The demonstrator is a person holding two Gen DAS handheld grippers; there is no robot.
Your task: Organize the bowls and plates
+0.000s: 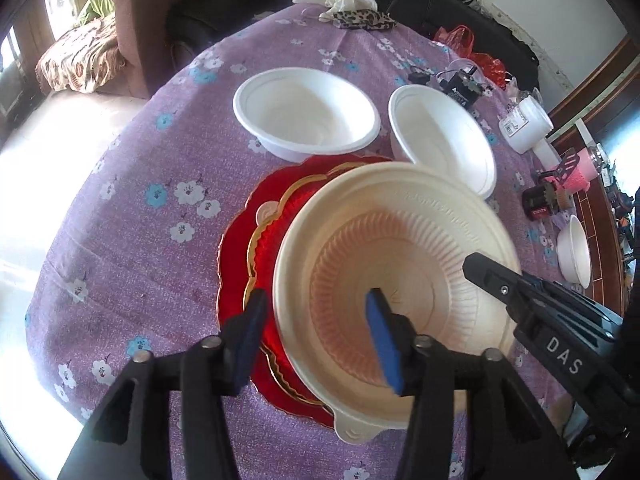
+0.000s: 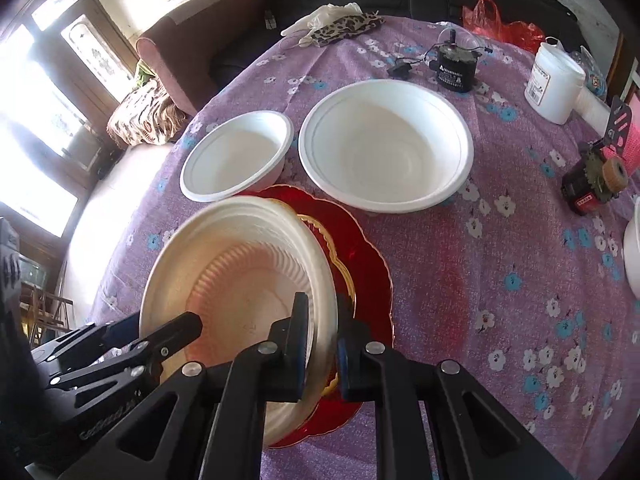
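Observation:
A cream ribbed plate [image 1: 400, 240] [image 2: 240, 248] lies over stacked red gold-rimmed plates [image 1: 240, 260] [image 2: 368, 272] on the purple flowered tablecloth [image 1: 140, 200]. My left gripper [image 1: 316, 328] is open and straddles the plate's near rim, one finger outside and one inside, with neither pad pressing on it. My right gripper [image 2: 322, 348] is shut on the plate's opposite rim. Behind the plates stand a white bowl [image 1: 304, 108] [image 2: 240, 152] and a second white bowl [image 1: 444, 136] [image 2: 384, 148], both upright and empty.
Another small white bowl [image 1: 576, 252] sits near the table's right edge. Beyond the bowls are a white jar [image 2: 554, 80], a black motor [image 2: 452, 68], a black and red device [image 2: 588, 188] and a leopard-print cloth [image 2: 344, 26]. A sofa [image 2: 180, 40] stands past the table's rounded left edge.

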